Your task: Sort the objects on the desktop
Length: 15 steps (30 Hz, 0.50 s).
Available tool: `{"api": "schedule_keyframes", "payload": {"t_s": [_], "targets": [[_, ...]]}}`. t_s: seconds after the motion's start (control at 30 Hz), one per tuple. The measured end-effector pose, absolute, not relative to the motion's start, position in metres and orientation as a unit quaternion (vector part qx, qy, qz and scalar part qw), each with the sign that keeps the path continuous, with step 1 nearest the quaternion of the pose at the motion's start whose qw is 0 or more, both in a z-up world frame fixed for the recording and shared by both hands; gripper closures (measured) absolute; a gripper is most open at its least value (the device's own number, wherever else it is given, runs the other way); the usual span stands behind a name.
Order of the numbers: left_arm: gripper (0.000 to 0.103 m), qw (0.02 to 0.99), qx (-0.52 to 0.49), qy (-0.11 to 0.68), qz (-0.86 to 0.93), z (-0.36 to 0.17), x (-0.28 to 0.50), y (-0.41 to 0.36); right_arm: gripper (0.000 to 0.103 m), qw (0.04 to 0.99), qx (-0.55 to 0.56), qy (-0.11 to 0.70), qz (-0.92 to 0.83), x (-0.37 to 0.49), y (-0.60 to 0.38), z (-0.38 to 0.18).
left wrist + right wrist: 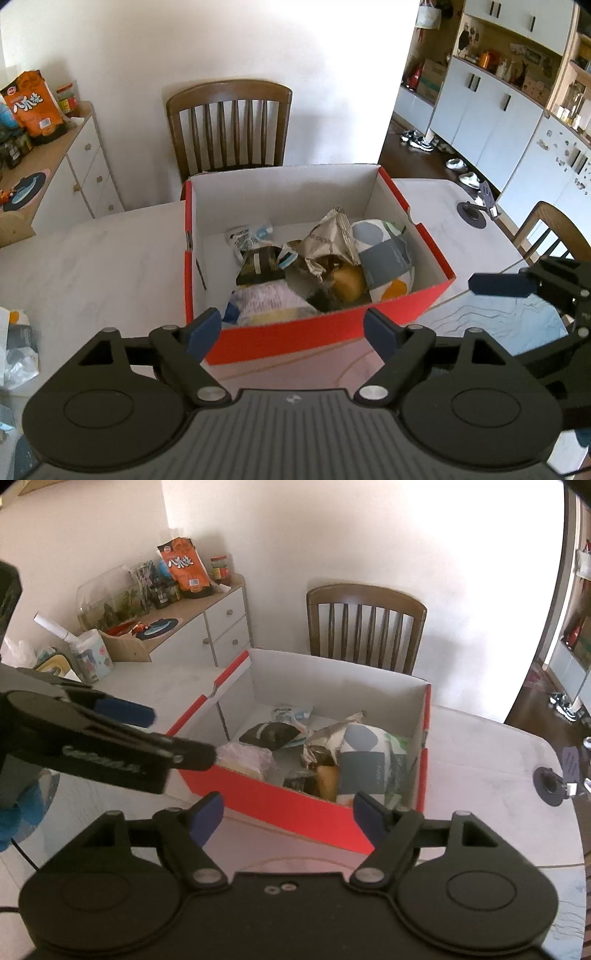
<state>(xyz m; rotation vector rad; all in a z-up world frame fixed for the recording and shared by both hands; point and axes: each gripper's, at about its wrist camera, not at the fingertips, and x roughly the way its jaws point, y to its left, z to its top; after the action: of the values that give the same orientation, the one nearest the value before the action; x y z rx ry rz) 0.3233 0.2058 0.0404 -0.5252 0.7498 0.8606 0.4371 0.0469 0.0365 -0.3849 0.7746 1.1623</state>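
A red shoebox point(295, 332) with a white inside stands on the pale table; it also shows in the right wrist view point(280, 805). It holds several items: a crumpled silver wrapper point(330, 236), a patterned pouch point(388, 254), a dark packet point(260, 266), a lilac pack point(266, 301) and a white sachet point(245, 236). My left gripper point(291, 334) is open and empty just before the box's near wall. My right gripper point(288, 818) is open and empty at the box's near right side. The right gripper's finger point(500, 284) shows at the right in the left view.
A wooden chair point(229, 125) stands behind the box. A white sideboard point(207, 627) with snack bags and jars is at the left. Crumpled bags point(16, 350) lie at the table's left edge. A black phone stand point(476, 214) sits at the far right.
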Motion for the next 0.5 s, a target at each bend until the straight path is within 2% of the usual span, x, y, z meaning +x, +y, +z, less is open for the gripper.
{"api": "schedule_keyframes", "payload": {"t_s": [0.07, 0.13, 0.2, 0.4, 0.5], "targets": [[0.016, 0.809, -0.244, 0.346, 0.407, 0.040, 0.318, 0.200, 0.021, 0.750, -0.177, 0.351, 0.531, 0.436, 0.043, 0.037], [0.005, 0.811, -0.245, 0.340, 0.409, 0.039, 0.312, 0.194, 0.017, 0.753, -0.176, 0.349, 0.530, 0.435, 0.039, 0.039], [0.000, 0.813, -0.234, 0.332, 0.417, 0.038, 0.307, 0.187, 0.013, 0.755, -0.173, 0.345, 0.529, 0.435, 0.036, 0.040], [0.000, 0.815, -0.239, 0.314, 0.425, 0.037, 0.294, 0.169, 0.001, 0.770, -0.168, 0.325, 0.522, 0.433, 0.024, 0.044], [0.000, 0.814, -0.237, 0.312, 0.428, 0.036, 0.291, 0.160, 0.001, 0.779, -0.171, 0.309, 0.518, 0.430, 0.020, 0.046]]}}
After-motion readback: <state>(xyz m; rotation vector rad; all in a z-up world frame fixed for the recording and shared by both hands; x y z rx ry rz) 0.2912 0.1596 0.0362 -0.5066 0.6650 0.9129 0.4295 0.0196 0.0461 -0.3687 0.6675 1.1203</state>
